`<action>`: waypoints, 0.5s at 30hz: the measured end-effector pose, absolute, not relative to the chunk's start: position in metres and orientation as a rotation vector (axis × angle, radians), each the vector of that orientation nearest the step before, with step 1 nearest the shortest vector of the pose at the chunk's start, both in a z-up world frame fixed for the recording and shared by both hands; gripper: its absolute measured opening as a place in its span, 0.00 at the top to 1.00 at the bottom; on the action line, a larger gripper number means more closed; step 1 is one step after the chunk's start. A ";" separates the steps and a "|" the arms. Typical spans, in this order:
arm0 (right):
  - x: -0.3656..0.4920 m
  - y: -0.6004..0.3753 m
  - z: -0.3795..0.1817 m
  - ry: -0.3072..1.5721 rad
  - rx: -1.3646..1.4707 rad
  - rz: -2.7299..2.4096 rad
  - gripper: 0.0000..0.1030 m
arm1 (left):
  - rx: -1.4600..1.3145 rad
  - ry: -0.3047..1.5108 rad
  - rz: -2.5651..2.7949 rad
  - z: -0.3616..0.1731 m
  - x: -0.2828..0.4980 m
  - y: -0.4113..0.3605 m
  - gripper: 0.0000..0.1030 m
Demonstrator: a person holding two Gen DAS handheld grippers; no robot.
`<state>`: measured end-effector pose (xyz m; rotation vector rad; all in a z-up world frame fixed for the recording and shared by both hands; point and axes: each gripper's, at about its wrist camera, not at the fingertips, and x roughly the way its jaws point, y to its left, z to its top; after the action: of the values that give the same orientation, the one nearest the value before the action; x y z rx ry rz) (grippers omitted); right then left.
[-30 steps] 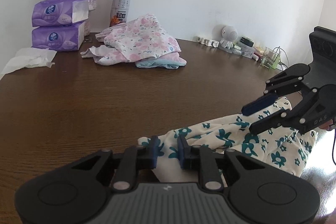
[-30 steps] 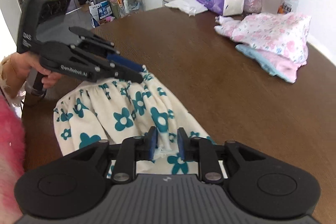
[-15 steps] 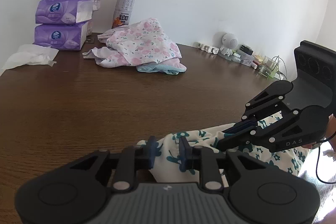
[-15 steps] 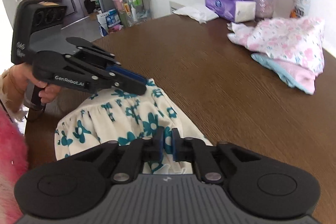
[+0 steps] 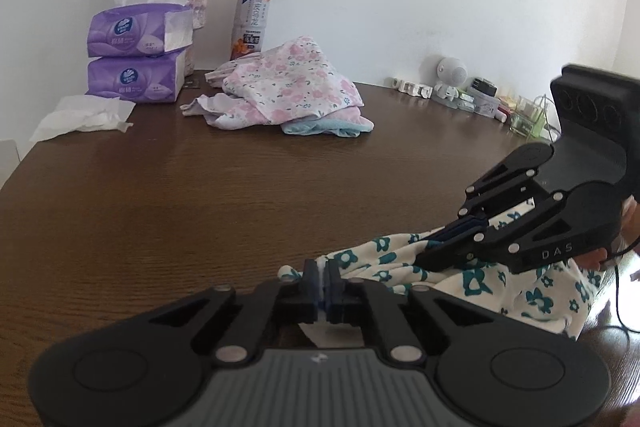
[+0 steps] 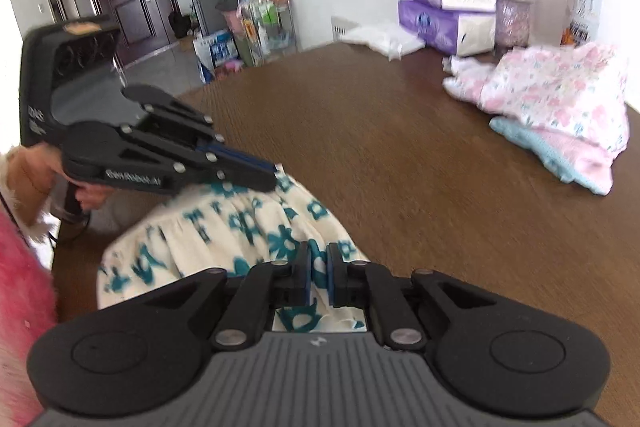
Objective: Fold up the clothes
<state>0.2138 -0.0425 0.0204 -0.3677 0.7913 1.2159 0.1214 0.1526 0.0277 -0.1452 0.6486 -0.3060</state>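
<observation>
Clamped on cloth with both tongs. With the left gripper (image 5: 322,273), shut tight on an edge of the cream garment (image 5: 532,291), only a sliver of fabric showing between the pads; in the right wrist view, seen biting that garment's far edge. With the right gripper (image 6: 318,267), closed likewise on a teal-flowered fold, cloth filling the thin gap between the jaws.

Lying on the wooden table (image 5: 200,207), near the edge closest to the person, gathered and rumpled between the two grips. Neither spread flat nor brought to a neat packet. No crease line to be made out, and blurred in the right wrist view, so hard to say whether held for laying out or caught partway through a fold.

Well apart, at the far side by the wall: a pink floral pile (image 5: 288,87) resting on a light-blue piece (image 5: 328,127), loosely squared, one crumpled end poking out on the side toward the tissue packs (image 5: 136,55). Fits both folded pieces set aside and pieces waiting their turn; not to be settled from here.

Judged on shape alone: for the cream garment, a tidy folded form yet to be reached.
</observation>
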 end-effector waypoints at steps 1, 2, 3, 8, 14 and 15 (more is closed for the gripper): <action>0.214 -0.043 0.019 0.791 -0.361 1.217 0.94 | -0.160 0.627 -0.316 0.031 0.121 0.154 0.91; 0.214 -0.043 0.018 0.791 -0.354 1.219 0.93 | -0.170 0.601 -0.327 0.036 0.120 0.154 0.90; 0.214 -0.044 0.019 0.792 -0.345 1.220 0.93 | -0.163 0.582 -0.335 0.039 0.121 0.152 0.90; 0.214 -0.048 0.025 0.780 -0.332 1.242 0.93 | -0.042 0.633 -0.365 0.029 0.134 0.131 0.91; 0.215 -0.052 0.032 0.742 -0.349 1.229 0.66 | 0.001 0.646 -0.392 0.022 0.129 0.129 0.97; 0.215 -0.051 0.032 0.738 -0.350 1.230 0.62 | 0.000 0.646 -0.393 0.022 0.128 0.130 0.97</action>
<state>0.2155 -0.0515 0.0325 -0.3496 0.7381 1.2299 0.1282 0.1302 0.0224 0.0001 0.6463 -0.3928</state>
